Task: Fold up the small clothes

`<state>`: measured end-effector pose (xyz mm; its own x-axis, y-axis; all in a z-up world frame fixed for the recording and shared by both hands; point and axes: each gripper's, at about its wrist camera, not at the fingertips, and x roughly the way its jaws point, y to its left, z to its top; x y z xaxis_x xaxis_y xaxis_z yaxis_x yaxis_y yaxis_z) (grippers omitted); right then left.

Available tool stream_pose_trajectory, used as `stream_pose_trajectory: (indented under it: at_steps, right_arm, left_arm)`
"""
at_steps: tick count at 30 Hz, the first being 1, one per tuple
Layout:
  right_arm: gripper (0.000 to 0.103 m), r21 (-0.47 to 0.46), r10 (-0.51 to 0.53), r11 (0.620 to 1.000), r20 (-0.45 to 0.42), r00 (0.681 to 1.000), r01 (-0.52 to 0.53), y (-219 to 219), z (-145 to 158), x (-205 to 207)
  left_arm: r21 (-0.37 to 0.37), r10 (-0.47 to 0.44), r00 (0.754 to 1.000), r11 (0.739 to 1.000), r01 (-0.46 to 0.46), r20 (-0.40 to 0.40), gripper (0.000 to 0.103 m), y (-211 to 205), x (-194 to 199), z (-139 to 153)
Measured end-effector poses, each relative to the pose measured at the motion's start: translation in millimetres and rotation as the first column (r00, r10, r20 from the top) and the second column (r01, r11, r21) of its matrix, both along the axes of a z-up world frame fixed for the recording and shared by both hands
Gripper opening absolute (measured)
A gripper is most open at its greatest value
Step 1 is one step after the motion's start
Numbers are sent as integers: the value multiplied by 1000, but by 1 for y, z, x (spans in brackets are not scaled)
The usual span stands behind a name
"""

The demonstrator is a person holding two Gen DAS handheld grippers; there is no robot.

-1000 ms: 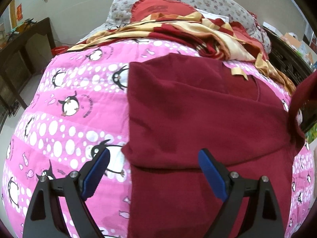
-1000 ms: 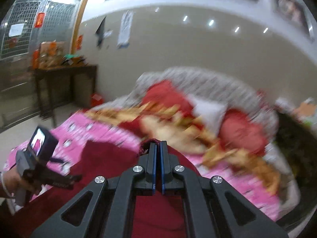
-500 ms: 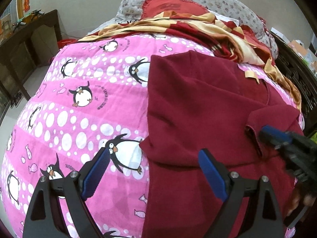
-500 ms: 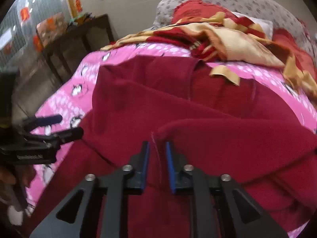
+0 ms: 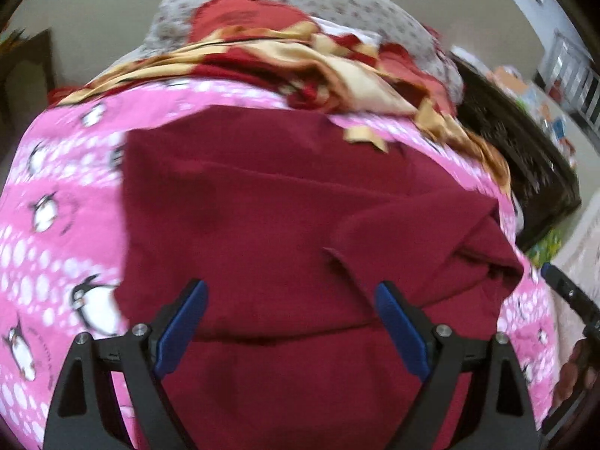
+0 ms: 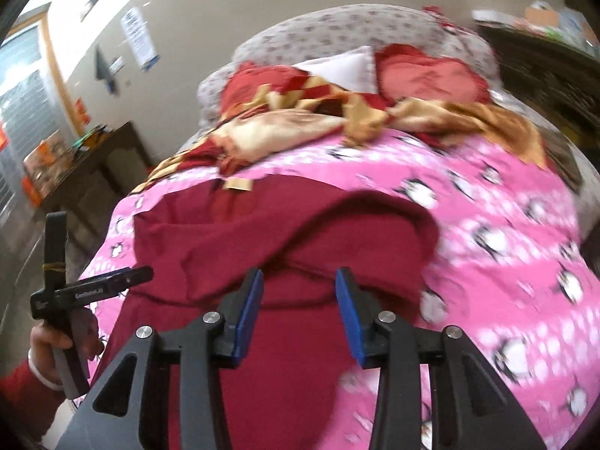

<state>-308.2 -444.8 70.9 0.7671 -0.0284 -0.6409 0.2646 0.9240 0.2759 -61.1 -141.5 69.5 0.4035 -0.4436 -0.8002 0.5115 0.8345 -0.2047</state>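
Setting: a bed [image 5: 71, 172] under a pink penguin-print quilt, pillows and a red-and-gold blanket [image 5: 300, 60] heaped at its head, a dark side table [image 6: 93, 165] along the wall.
Task item: a dark red garment [image 5: 262, 225], spread flat on the quilt just below the red-and-gold blanket.
Item condition: one side flap [image 6: 375, 217] lies turned inward over the body of the dark red garment, its edge loose and slightly humped; the far edge looks straight.
Left hand-held gripper [image 5: 292, 322]: jaws wide apart, hovering over the near part of the dark red garment; nothing between the pads.
Right hand-held gripper [image 6: 298, 300]: jaws opening, above the near edge of the folded flap; the cloth lies below the pads, not pinched.
Person: a hand [image 6: 60, 341] in a red sleeve holds the left tool at the garment's left side.
Step in hand: apparently letting go of the flap just laid over, one side fold done.
Next move: probably taking the opposite side or the near hem; that calls for both pads to pinch a single clean edge without dragging the laid flap askew.
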Motion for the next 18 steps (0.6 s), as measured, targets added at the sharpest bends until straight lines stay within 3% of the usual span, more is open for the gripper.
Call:
stream_pose_trajectory:
  at_steps: [3, 6, 8, 12, 14, 18]
  right_arm:
    - [66, 65, -9, 998, 5, 1000, 9, -9, -7, -13]
    - [66, 162, 11, 987, 26, 1000, -15, -11, -17, -8]
    - [66, 204, 47, 978, 35, 998, -53, -4, -23, 3]
    - [66, 219, 142, 965, 23, 990, -144, 18, -35, 41]
    - [66, 253, 176, 952, 17, 984, -174, 26, -44, 62]
    - [66, 343, 195, 922, -13, 981, -179, 35, -68, 106]
  left_arm:
    - [48, -40, 999, 998, 40, -3, 93, -24, -4, -8]
    - [43, -51, 998, 998, 53, -46, 93, -35, -3, -17]
    - [20, -55, 995, 998, 57, -86, 93, -36, 1, -20]
    - [-96, -16, 984, 995, -1, -177, 93, -29, 21, -15]
    - [-117, 17, 984, 992, -39, -180, 93, -23, 29, -9]
    - [-101, 65, 991, 992, -77, -113, 93, -5, 35, 7]
